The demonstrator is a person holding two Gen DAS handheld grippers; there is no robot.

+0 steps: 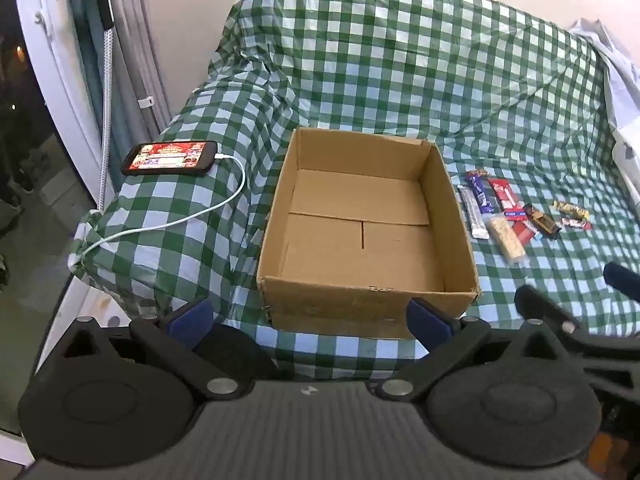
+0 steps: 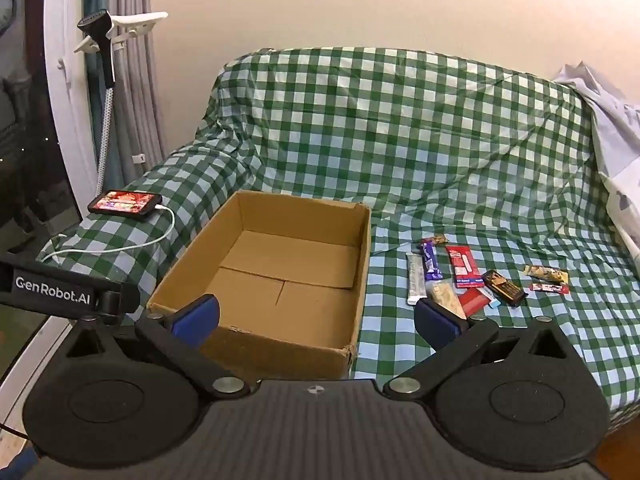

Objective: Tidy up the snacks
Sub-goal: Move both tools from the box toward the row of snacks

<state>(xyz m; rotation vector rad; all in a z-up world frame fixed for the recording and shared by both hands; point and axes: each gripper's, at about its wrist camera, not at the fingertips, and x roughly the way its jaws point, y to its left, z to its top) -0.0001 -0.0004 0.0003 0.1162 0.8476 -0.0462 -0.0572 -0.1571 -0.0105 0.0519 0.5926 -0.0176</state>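
An open brown cardboard box point(image 1: 456, 216) point(image 2: 362, 264) sits empty on the green checked cover. To its right lie several wrapped snack bars point(image 1: 508, 210) point(image 2: 460, 274) in a loose row, among them a silver one point(image 2: 415, 279), a purple one point(image 2: 431, 264) and a red one point(image 2: 463, 266). My left gripper point(image 1: 310, 320) stands open, hovering just in front of the box's near wall with nothing between its blue pads. My right gripper point(image 2: 318, 316) is open too, over the box's near right corner, and its right pad point(image 2: 438, 322) hides the end of a pale bar.
A phone point(image 1: 170, 159) point(image 2: 125, 201) with a lit screen lies on the sofa arm at the left, a white cable point(image 1: 192, 216) trailing from it. A garment steamer pole point(image 2: 105, 92) and curtains stand by the window. White cloth point(image 2: 612, 128) is piled at the right.
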